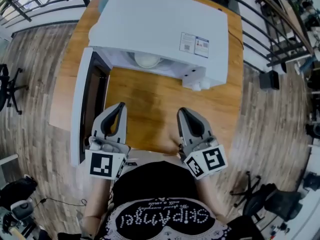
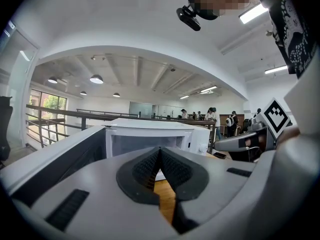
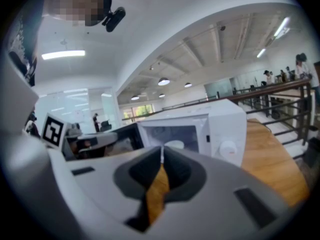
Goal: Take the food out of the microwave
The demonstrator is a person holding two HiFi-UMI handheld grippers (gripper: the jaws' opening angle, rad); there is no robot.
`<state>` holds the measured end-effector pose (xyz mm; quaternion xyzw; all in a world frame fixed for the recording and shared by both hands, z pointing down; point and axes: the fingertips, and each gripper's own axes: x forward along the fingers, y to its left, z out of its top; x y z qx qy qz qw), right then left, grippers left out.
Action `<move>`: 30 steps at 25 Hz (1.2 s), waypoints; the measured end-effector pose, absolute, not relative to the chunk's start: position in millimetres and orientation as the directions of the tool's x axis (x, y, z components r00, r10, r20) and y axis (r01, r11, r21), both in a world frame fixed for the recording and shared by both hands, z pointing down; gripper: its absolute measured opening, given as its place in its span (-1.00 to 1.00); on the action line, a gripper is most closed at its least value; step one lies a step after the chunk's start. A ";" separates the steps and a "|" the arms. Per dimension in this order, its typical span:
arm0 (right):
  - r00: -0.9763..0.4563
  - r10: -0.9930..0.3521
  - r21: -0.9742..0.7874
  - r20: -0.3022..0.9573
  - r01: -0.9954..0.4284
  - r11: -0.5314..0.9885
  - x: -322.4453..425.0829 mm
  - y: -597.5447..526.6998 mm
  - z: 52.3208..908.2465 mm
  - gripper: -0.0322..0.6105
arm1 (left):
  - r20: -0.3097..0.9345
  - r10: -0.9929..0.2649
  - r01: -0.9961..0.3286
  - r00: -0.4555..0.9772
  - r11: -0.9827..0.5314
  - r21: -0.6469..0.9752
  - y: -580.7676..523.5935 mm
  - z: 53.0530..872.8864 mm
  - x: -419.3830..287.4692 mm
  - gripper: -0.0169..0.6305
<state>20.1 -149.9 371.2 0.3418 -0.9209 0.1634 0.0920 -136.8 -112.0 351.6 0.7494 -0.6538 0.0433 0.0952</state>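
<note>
The wooden table (image 1: 150, 104) bears the white microwave (image 1: 160, 24); its door (image 1: 82, 109) stands wide, likely for access; left gripper (image 1: 121, 106) and right gripper (image 1: 181, 112) wait before it, jaws closed, empty; the pale bowl (image 1: 147, 60) sits inside.

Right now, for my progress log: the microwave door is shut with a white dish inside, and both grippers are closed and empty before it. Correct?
Not quite. The microwave door stands open, swung out to the left; the head view shows it. The rest holds: the white dish is inside, and the left gripper and right gripper are shut and empty before it.
</note>
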 end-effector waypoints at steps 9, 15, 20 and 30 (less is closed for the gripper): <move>-0.748 -0.597 -0.238 0.290 -0.661 0.712 19.8 -148.8 375.2 -0.79 | 0.210 -0.964 -0.984 0.163 -0.142 0.110 -111.3 359.5 -129.2 -0.85; -0.759 -0.587 -0.219 0.282 -0.646 0.731 11.3 -152.4 373.2 -0.78 | 0.235 -0.952 -0.979 0.198 -0.180 0.096 -118.3 364.8 -125.4 -0.85; -0.768 -0.575 -0.174 0.283 -0.631 0.756 0.8 -160.4 372.5 -0.78 | 0.268 -0.935 -0.973 0.231 -0.216 0.084 -136.6 372.7 -126.3 -0.84; -0.785 -0.526 -0.046 0.328 -0.570 0.821 -24.5 -190.4 384.7 -0.62 | 0.324 -0.909 -0.949 0.263 -0.305 -0.084 -182.7 390.4 -128.9 -0.48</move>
